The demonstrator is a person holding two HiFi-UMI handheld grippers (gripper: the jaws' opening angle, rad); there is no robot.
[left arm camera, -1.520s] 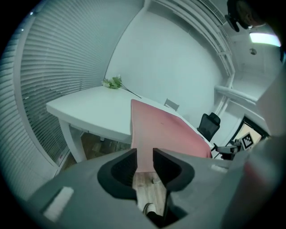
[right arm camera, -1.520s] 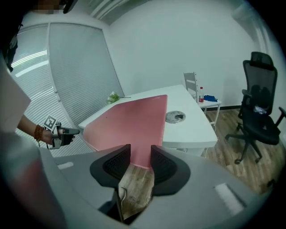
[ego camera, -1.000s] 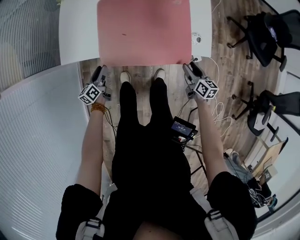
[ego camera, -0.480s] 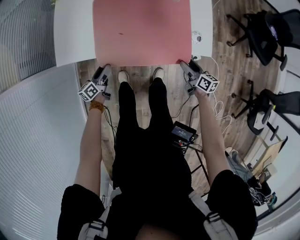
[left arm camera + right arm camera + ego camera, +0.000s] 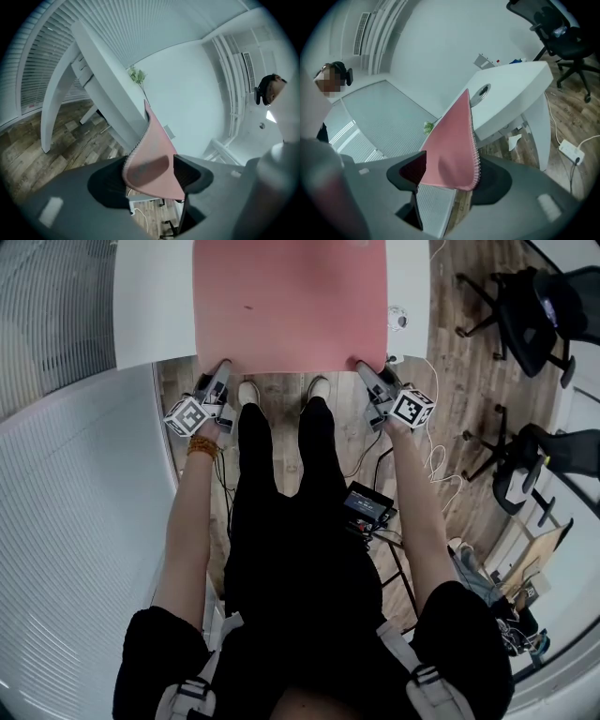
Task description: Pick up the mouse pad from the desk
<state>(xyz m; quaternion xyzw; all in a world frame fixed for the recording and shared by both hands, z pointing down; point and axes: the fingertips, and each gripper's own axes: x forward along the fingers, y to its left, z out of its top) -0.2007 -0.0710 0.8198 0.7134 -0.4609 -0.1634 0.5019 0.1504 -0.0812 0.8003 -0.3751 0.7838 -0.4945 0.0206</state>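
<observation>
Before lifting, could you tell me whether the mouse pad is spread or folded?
Spread: the mouse pad lies unfolded across the desk, near corners slightly curled.

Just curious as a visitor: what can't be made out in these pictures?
- Mouse pad far end: head view, cut off by the top edge.
- Its near corner: left gripper view, blurred, too close.
- Screen of the device at the person's hip: head view, too small to read.

Wood-plank floor (image 5: 469, 381); black office chairs (image 5: 539, 310) at right; slatted blinds (image 5: 37, 70); white wall (image 5: 187, 93).
</observation>
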